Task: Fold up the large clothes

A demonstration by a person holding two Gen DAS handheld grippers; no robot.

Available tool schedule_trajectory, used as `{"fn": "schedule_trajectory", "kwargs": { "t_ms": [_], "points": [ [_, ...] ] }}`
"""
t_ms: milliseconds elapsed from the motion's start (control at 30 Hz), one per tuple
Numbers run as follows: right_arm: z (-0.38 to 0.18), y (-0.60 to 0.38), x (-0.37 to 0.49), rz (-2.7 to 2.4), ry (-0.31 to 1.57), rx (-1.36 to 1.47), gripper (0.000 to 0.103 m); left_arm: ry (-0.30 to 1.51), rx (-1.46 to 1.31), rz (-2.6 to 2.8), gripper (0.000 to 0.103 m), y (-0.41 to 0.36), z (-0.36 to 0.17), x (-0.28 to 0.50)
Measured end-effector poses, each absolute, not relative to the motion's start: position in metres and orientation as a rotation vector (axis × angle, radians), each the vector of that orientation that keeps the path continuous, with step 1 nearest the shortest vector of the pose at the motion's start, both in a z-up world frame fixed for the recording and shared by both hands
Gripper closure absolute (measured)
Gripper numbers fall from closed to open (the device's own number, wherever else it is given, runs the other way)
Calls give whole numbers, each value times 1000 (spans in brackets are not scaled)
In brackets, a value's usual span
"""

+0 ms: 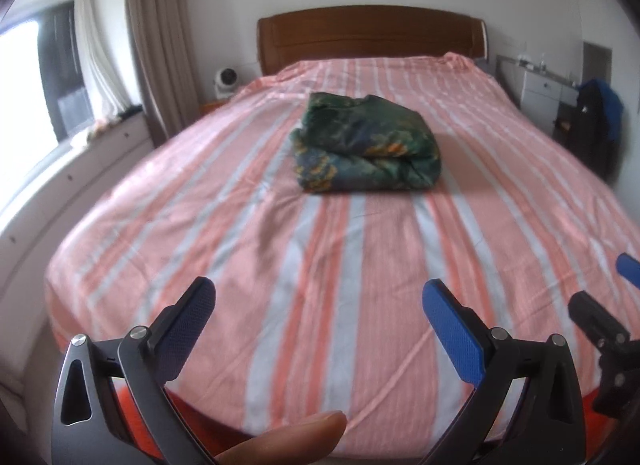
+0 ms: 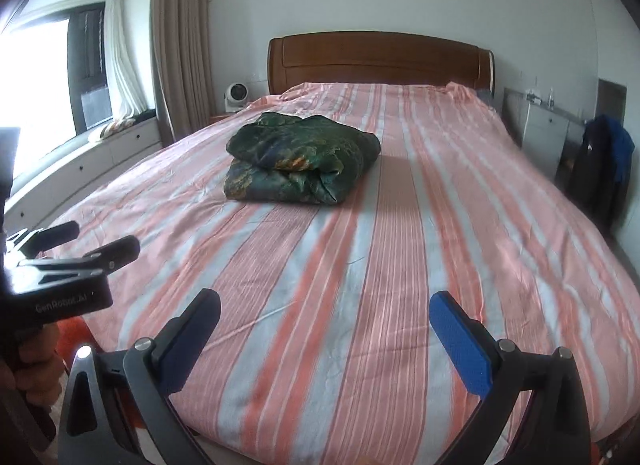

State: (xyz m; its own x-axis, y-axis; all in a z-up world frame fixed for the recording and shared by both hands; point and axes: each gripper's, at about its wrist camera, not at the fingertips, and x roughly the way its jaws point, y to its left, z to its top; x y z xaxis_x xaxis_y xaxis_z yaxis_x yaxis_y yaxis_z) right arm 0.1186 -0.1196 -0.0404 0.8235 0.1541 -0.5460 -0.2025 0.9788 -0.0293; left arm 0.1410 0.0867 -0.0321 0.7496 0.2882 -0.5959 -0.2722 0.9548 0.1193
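A dark green floral garment (image 1: 366,143) lies folded in a thick bundle in the middle of the bed (image 1: 280,265); the right wrist view shows the garment (image 2: 300,159) left of centre. My left gripper (image 1: 318,297) hovers open over the foot of the bed, far short of the bundle, with nothing between its fingers. My right gripper (image 2: 325,309) is open too, empty, also over the foot end. The right gripper's fingers (image 1: 600,321) show at the right edge of the left wrist view. The left gripper (image 2: 80,245) appears at the left edge of the right wrist view.
The bed carries a pink and grey striped sheet (image 2: 400,245) and a wooden headboard (image 2: 380,61). A window bench (image 2: 80,161) with curtains runs along the left. A small fan (image 2: 236,97) stands by the headboard. A white cabinet (image 2: 548,133) and hanging dark clothes (image 2: 604,169) are on the right.
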Motion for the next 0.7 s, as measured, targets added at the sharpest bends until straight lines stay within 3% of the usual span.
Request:
{"fn": "schedule_trajectory", "kwargs": {
  "t_ms": [400, 700],
  "points": [
    [-39, -109, 115, 157, 689, -140, 0, 720, -1, 233, 0, 89, -21, 133],
    [-17, -104, 114, 128, 671, -148, 0, 736, 15, 250, 0, 83, -2, 136]
  ]
}}
